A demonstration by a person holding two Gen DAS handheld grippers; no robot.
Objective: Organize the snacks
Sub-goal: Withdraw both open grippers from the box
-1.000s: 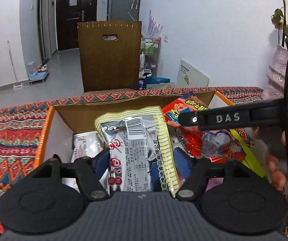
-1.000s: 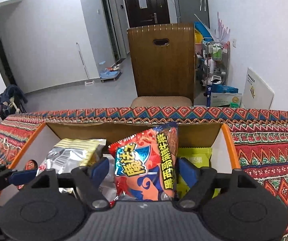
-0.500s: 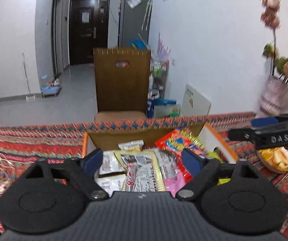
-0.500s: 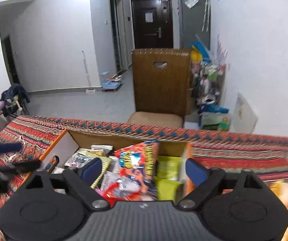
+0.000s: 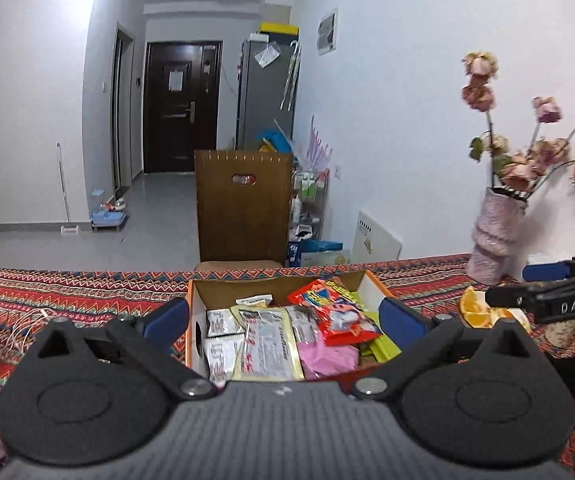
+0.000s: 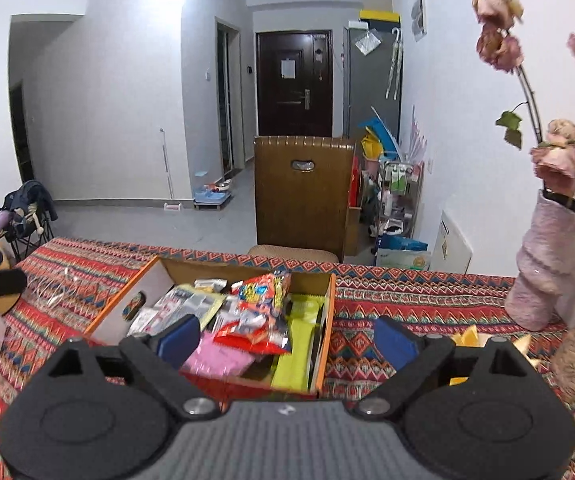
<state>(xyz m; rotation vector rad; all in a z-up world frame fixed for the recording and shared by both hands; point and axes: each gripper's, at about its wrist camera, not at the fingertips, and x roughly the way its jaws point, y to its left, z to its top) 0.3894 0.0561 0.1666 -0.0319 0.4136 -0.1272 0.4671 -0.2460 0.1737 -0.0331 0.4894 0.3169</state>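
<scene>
Inside, snack packets (image 5: pixel 271 336) — jumbled, bright.

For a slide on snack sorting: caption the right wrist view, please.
Right gripper, jaws opening and empty, above a cardboard box full of snack packets.

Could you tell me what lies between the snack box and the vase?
In the right wrist view, only bare patterned tablecloth lies between the snack box and the vase.
</scene>
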